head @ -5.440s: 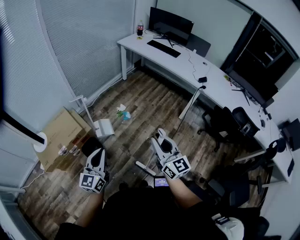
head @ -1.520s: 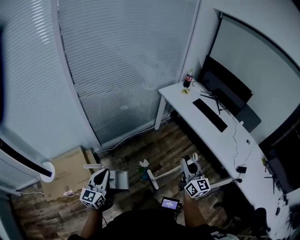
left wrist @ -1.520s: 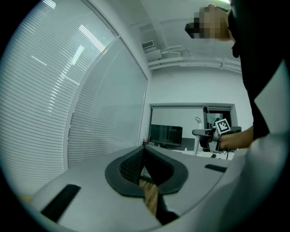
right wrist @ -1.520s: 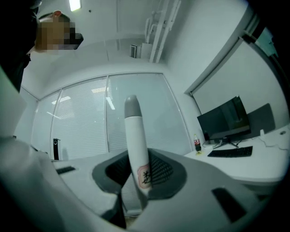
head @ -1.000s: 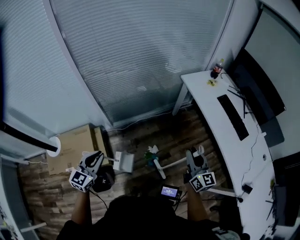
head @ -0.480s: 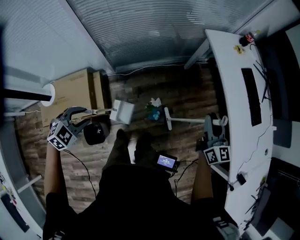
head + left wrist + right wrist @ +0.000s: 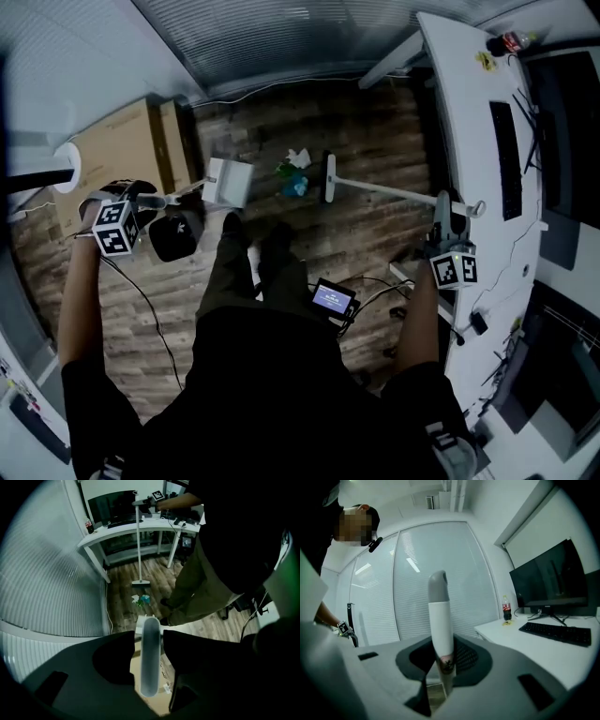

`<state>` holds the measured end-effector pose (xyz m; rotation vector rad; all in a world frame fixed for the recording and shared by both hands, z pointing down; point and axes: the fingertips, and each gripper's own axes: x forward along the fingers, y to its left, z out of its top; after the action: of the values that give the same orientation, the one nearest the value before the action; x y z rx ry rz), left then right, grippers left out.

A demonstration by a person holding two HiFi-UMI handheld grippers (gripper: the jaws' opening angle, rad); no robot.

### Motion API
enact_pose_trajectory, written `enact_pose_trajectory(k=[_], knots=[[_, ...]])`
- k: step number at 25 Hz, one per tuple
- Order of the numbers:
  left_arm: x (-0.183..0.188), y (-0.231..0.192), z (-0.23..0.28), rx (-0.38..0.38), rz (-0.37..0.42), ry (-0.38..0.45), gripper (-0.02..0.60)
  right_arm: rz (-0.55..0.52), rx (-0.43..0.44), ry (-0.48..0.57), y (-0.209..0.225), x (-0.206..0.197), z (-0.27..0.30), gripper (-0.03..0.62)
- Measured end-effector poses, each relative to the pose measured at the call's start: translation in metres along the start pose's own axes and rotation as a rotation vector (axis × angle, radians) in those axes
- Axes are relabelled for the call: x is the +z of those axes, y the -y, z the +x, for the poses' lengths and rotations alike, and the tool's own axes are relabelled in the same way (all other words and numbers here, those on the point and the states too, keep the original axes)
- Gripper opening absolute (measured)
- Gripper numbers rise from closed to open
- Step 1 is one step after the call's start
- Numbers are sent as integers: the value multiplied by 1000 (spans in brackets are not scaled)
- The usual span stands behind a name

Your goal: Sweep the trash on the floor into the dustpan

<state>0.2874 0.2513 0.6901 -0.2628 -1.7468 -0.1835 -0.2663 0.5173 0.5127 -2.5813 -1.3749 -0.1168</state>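
The trash [image 7: 293, 172], a crumpled white scrap with a blue-green bit beside it, lies on the wooden floor [image 7: 375, 141] just ahead of the person's feet. The dustpan [image 7: 228, 181] is white and sits just left of the trash, apart from it; in this dim view it seems to rest on the floor, mouth toward the litter. Its long handle [image 7: 150, 658] runs back to the left, where it stands between the jaws of the left gripper [image 7: 148, 637]. Those jaws are opening, and a thin gap shows on each side of the handle, so they no longer press on it.

The broom head [image 7: 329, 178] lies just right of the trash, close to it. The white pole [image 7: 394, 194] slants away to the right, up to the right gripper [image 7: 441, 644], whose jaws are clamped on the pole just below its grey tip.

Farther out, a cardboard box [image 7: 122, 155] stands at the far left by the window blinds [image 7: 281, 33]. A white desk [image 7: 464, 103] runs along the right side, with a keyboard [image 7: 503, 159] and a bottle [image 7: 511, 42] on it.
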Motion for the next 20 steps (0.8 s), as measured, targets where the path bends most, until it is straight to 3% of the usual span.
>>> enact_pose_trajectory(k=[3,6,11,15,18,20], knots=[[-6,0,17,-40,4,2,183,-41,-6,5,4,-2,15,80],[-5,-5,23,-45,-2,26,118,-92,-4,3,2,-6,31,78],[4,-13,21,-26,-69,77,117,-168,15,23,-24,-20,62,78],[10,-10,20,-6,-185,113,115,-267,148,60,-69,-39,90,77],[16,-3,21,5,-204,114,115,-316,294,-32,-113,-100,108,77],[21,1,23,5,-216,117,115,-268,372,-94,-140,-141,106,80]])
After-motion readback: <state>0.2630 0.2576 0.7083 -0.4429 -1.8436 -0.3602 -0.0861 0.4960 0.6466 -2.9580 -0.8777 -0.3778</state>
